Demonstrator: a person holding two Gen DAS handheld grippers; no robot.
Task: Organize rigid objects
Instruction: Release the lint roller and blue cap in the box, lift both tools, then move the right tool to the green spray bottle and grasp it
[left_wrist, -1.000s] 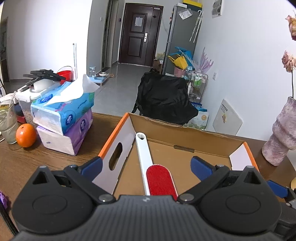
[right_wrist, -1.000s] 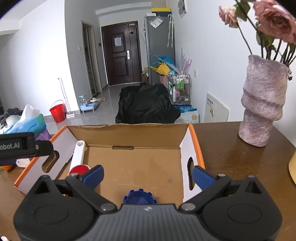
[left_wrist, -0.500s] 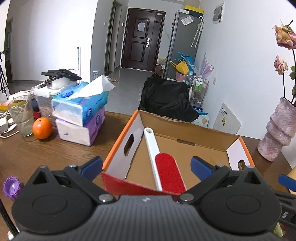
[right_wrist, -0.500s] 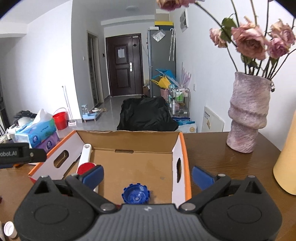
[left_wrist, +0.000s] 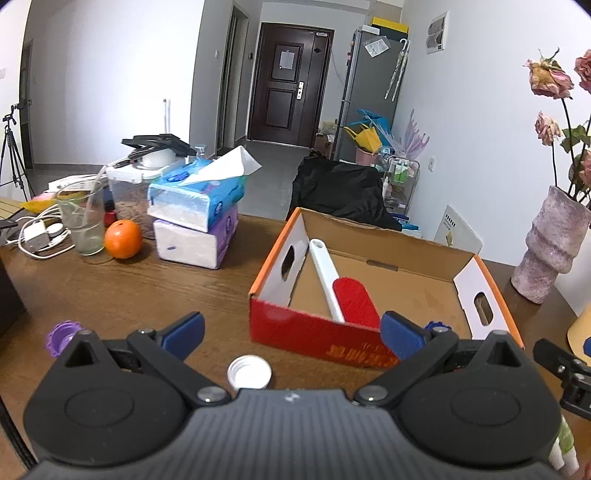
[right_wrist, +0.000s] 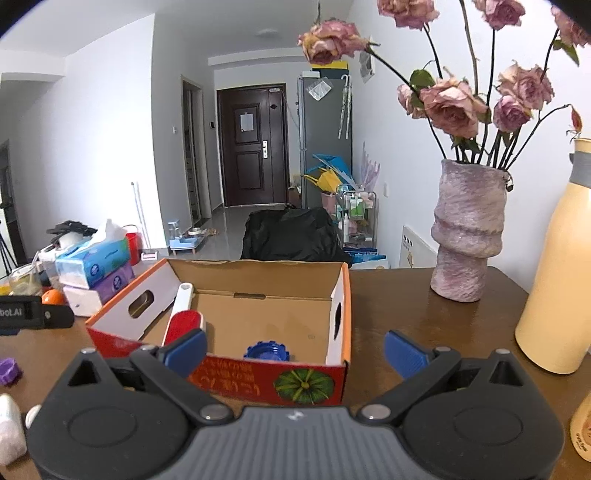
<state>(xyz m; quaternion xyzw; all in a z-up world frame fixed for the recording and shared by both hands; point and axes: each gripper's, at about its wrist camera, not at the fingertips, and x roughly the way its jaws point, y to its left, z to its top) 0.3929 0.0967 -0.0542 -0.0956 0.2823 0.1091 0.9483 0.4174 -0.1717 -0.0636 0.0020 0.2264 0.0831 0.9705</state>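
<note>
1. Left wrist view: the left gripper (left_wrist: 290, 334) is spread wide and empty above the table (left_wrist: 147, 291). A white cap (left_wrist: 249, 372) lies between its fingers; the cardboard box (left_wrist: 317, 338) at 1 o'clock holds a lint brush (left_wrist: 341, 291).
2. Right wrist view: the right gripper (right_wrist: 293, 350) gapes wide, empty. The box at 12 o'clock holds a blue cap (right_wrist: 266, 350); a purple cap (right_wrist: 9, 370) lies at 9 o'clock.

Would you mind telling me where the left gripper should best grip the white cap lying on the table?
Probably from straight above, fingers across the rim of the white cap: it lies flat, open side up, low and round, right under the open left gripper.
</note>
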